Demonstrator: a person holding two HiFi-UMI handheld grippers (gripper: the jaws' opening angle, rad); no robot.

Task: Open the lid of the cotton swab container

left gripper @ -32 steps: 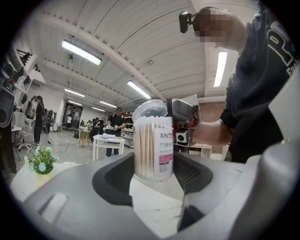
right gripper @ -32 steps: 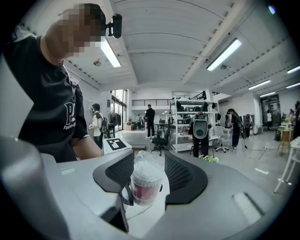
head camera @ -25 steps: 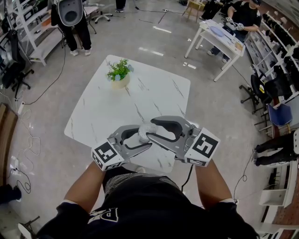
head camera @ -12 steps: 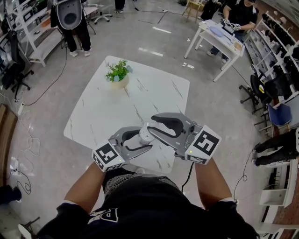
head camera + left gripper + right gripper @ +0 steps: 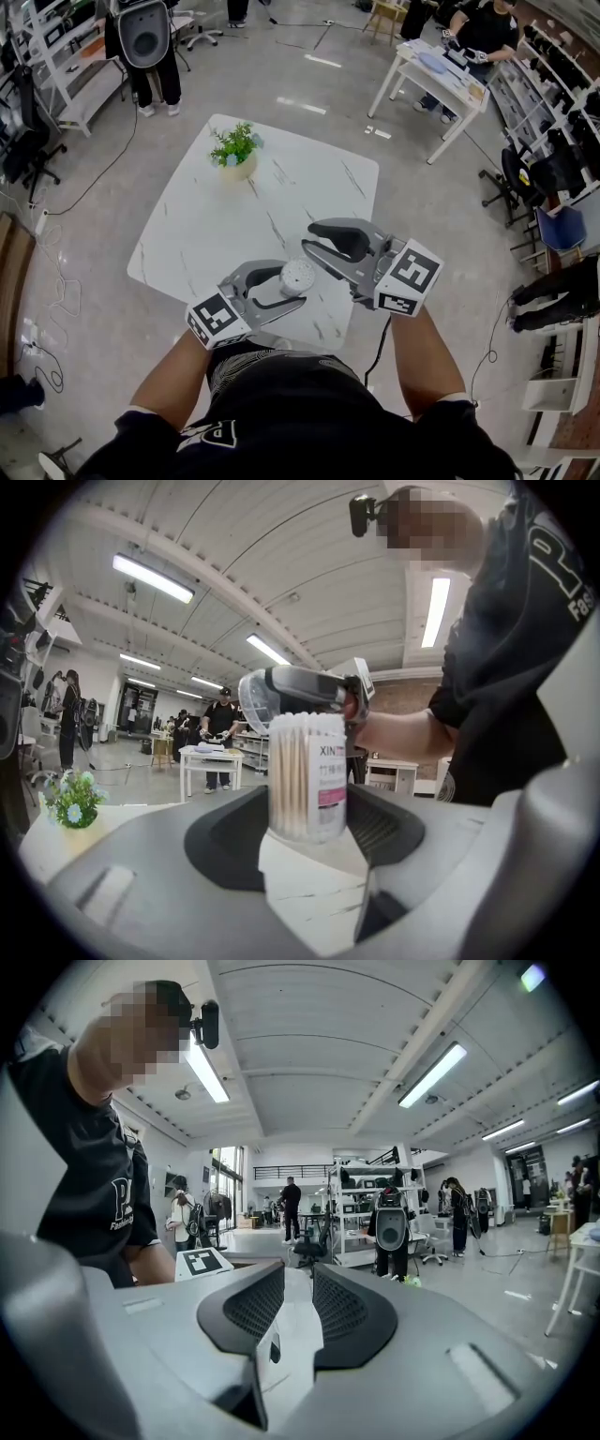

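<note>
Cotton swab container (image 5: 307, 775) clamped in left hand-held gripper (image 5: 309, 829); label (image 5: 330, 785) half-hidden.

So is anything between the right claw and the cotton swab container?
Nothing visible does. The right claw, whose empty jaws have just been closing, hangs beside the cotton swab container held in the left claw.

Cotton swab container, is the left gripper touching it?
Touching. The left gripper view shows the left gripper clamped on both sides of the cotton swab container.
</note>
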